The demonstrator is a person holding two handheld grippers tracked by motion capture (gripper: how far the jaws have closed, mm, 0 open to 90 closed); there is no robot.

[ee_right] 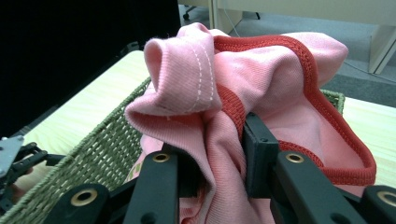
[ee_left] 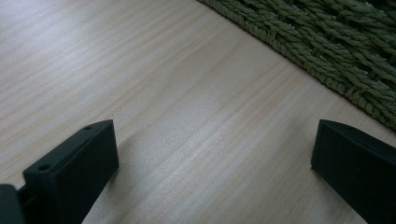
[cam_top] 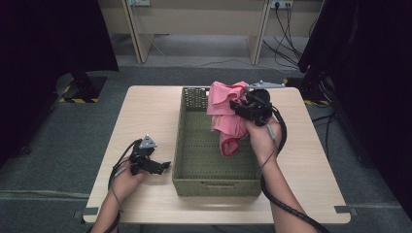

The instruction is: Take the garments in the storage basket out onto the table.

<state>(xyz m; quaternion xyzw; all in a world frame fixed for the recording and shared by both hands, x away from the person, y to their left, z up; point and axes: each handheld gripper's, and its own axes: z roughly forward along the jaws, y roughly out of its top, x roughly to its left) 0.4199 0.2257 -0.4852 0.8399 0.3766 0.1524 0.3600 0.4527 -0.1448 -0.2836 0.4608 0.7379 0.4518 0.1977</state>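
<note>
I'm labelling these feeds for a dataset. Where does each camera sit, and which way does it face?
High view: above the table, looking forward and down; forearms, both grippers.
Left gripper view: on the left gripper, facing tabletop and basket; fingers apart.
Right gripper view: on the right gripper, facing the pink garment it clamps.
All show the basket.

Occlusions and cut-offs, 6 entries.
1. Pink garment (ee_right: 280, 93): lower part hidden behind the 2 jaws of the right gripper (ee_right: 224, 158); the jaw tips are buried in its folds.
2. Garment's kind: cannot be told.
3. Woven basket (ee_left: 327, 42): a corner strip in the left gripper view, cut by the top and right edges.
4. Left gripper (ee_left: 212, 158): both jaws cut off at the bottom edge.
5. Basket's far inner wall (cam_top: 194, 97): partly covered by the garment.
6. Forearms: cut at the high view's bottom edge.
</note>
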